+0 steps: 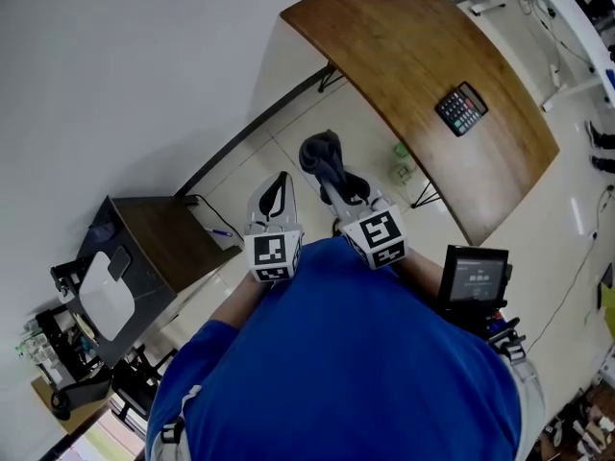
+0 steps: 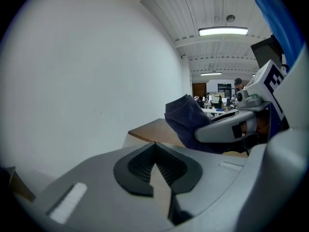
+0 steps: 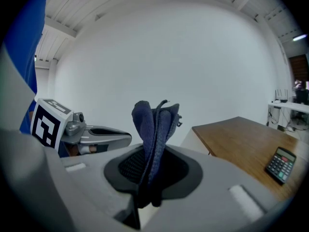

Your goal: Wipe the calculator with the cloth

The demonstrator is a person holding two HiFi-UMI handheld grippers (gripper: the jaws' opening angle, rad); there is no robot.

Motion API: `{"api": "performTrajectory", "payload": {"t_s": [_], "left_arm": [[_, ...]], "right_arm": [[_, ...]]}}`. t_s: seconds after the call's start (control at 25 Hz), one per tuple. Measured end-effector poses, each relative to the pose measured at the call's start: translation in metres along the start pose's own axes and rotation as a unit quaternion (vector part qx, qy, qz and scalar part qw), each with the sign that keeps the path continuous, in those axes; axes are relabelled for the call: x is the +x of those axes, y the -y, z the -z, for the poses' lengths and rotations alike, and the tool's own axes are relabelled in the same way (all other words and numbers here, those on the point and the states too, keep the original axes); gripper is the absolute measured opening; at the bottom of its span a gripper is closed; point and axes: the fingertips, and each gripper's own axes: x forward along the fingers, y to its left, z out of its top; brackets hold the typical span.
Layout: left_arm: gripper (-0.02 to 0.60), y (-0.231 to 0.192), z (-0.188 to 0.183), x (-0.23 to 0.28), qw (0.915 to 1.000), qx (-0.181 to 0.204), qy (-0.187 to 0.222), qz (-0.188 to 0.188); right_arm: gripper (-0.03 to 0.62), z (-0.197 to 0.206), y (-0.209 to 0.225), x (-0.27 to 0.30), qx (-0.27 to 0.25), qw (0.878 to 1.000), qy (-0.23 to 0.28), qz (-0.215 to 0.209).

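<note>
A curved wooden desk [image 1: 404, 56] stands by the white wall. Short of the desk, the right hand-held gripper [image 1: 336, 182] is clamped on the dark cloth [image 1: 321, 152]. The left hand-held gripper [image 1: 277, 198] sits farther off, jaws together and empty. The calculator [image 1: 461, 109] lies mid-desk, ahead and to the right.

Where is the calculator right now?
In the head view, the calculator lies on the wooden table, toward its right edge, far ahead of the cloth in the right gripper.

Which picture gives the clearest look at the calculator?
The head view: the calculator lies whole on the wooden table, seen from above. The right gripper view catches it slanted near the picture's edge; the left gripper view doesn't show it.
</note>
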Motion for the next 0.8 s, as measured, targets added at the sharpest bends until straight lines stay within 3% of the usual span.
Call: {"api": "performTrajectory", "payload": {"t_s": [0.28, 0.56, 0.8], "left_arm": [[0.007, 0.022, -0.040, 0.104, 0.9997, 0.012, -0.003, 0.019], [0.008, 0.047, -0.056, 0.150, 0.9961, 0.029, -0.002, 0.084], [0.006, 0.075, -0.071, 0.192, 0.9869, 0.054, -0.004, 0.152]], "right_arm": [[0.072, -0.023, 0.099, 0.022, 0.015, 1.000, -0.001, 0.011], [0.072, -0.027, 0.141, 0.017, 0.043, 0.997, 0.006, 0.071], [0.072, -0.028, 0.186, 0.005, 0.074, 0.987, 0.018, 0.139]]}}
